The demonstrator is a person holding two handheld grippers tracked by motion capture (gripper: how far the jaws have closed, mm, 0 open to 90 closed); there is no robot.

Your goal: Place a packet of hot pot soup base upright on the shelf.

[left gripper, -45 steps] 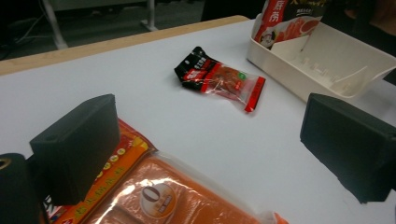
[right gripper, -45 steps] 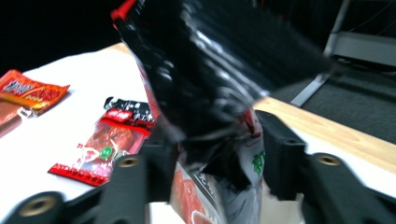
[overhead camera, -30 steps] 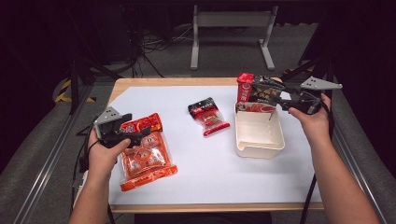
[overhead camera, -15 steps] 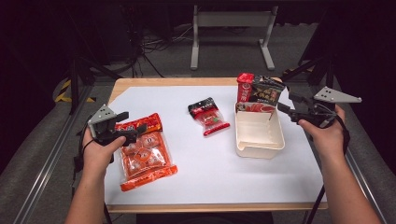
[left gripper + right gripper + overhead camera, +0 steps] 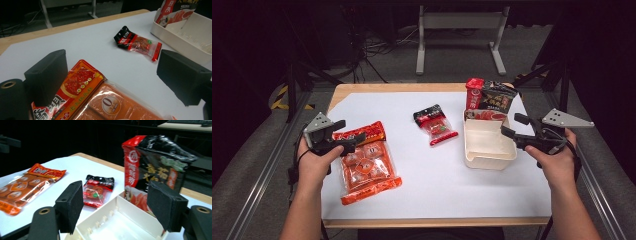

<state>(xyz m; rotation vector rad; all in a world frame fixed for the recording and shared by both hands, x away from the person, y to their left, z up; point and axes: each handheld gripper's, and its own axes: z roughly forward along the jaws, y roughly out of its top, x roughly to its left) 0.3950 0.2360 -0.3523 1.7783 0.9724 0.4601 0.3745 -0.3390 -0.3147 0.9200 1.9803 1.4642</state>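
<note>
Since the earlier frames the right gripper (image 5: 512, 131) has drawn back from the black-and-red bag (image 5: 490, 101) to hover beside the right edge of the cream tray (image 5: 488, 156), and the left gripper (image 5: 348, 135) has edged in over the top of the orange snack pack (image 5: 366, 163).

The left gripper's jaws stand wide apart; in the left gripper view its two blunt black foam-faced blocks straddle the red header of the orange snack pack (image 5: 100, 102) without gripping it, though whether they touch it is hard to tell. The right gripper's jaws are likewise spread wide and hold nothing; in the right gripper view they frame the open cream tray (image 5: 120, 220) and the bag (image 5: 152, 167) standing in its far end.

The orange pack is a flat, glossy clear-film packet of small orange pieces, lying with its long axis running toward and away from the person, header at the far end, slightly tilted. The small red-and-black sachet (image 5: 436, 124) lies flat at mid-table, well apart from both grippers, its black end farther from the person. The tray is a rigid, smooth rectangular plastic box with a rim. The crinkled foil bag stands upright, leaning at the tray's far wall. All rest on a white sheet (image 5: 422, 200) over a wooden table (image 5: 362, 87).
</note>
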